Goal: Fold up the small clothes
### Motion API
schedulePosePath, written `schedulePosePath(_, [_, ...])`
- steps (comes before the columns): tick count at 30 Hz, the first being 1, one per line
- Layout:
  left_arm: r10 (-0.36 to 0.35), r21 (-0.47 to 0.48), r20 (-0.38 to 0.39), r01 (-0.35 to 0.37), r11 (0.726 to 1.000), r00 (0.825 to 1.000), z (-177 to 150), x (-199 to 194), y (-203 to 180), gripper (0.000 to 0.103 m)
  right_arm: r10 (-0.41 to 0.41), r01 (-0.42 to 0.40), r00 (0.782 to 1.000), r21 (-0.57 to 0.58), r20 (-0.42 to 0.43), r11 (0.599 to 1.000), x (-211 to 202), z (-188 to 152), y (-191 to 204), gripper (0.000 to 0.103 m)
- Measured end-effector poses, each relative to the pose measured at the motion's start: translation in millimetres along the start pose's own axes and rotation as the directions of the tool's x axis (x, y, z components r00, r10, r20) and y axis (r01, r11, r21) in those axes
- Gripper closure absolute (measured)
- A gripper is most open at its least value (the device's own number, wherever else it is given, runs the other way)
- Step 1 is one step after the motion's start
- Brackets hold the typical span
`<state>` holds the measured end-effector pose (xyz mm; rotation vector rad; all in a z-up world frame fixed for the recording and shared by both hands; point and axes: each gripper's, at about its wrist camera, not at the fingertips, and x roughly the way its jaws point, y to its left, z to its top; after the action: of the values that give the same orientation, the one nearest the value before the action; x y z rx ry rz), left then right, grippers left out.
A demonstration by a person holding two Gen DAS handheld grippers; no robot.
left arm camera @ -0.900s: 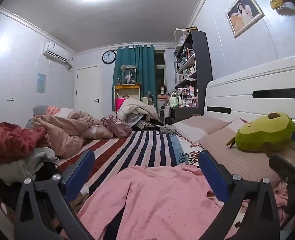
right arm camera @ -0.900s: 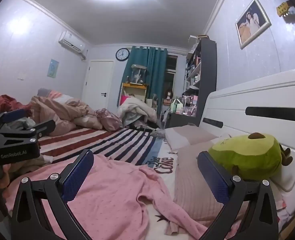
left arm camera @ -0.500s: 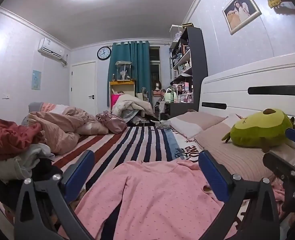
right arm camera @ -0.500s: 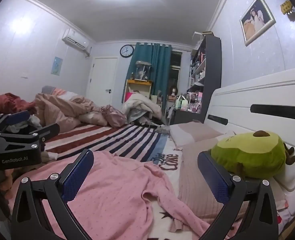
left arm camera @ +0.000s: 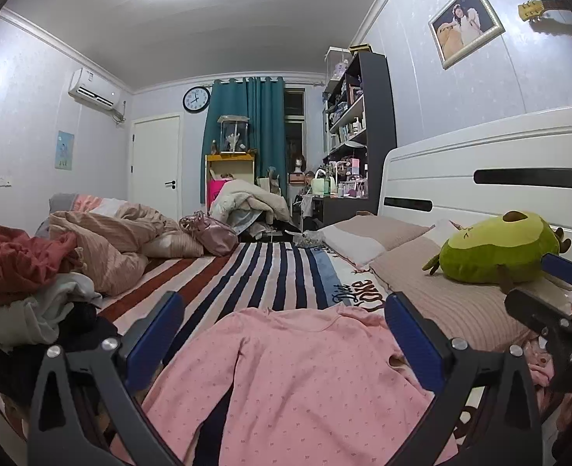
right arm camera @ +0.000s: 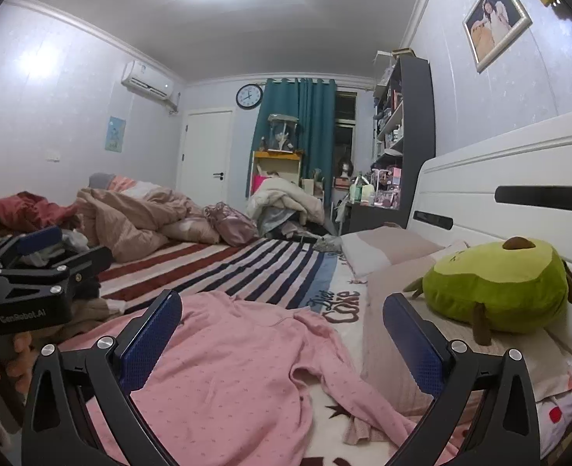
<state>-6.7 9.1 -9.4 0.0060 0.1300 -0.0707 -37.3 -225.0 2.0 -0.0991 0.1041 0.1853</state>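
A small pink dotted top (left arm camera: pixel 297 380) lies spread on the striped bed, also in the right wrist view (right arm camera: pixel 227 369), with one sleeve (right arm camera: pixel 356 384) trailing right toward the pillow. My left gripper (left arm camera: pixel 282 334) hovers over the top, jaws wide open and empty. My right gripper (right arm camera: pixel 282 334) is also wide open and empty above the top. The right gripper's body shows at the right edge of the left wrist view (left arm camera: pixel 557 303); the left gripper's body shows at the left of the right wrist view (right arm camera: pixel 33 272).
A pile of clothes (left arm camera: pixel 26 283) sits at the left. A rumpled beige quilt (left arm camera: pixel 115 237) lies farther back. A green avocado plush (left arm camera: pixel 499 248) rests on pillows (left arm camera: pixel 441 303) by the white headboard (left arm camera: pixel 499 178). A striped sheet (left arm camera: pixel 255 272) covers the bed.
Both grippers have drawn back and tilted up slightly, so the pink top sits a little lower in each view. Both stay open and empty.
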Motion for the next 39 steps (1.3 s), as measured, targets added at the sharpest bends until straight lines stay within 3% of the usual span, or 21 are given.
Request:
schedulePosePath(10, [-0.021, -0.021, -0.018, 0.020, 1.000, 1.000, -2.0, -0.6, 6.4, 0.001, 0.054, -0.054, 0.998, -0.002, -0.021, 0.999, 1.0, -0.6, -3.1, 0.000])
schedulePosePath(39, [-0.014, -0.021, -0.035, 0.013, 1.000, 0.999, -4.0, -1.5, 9.0, 0.001, 0.063, -0.062, 0.997, 0.030, -0.041, 0.998, -1.5, -0.5, -10.0, 0.000])
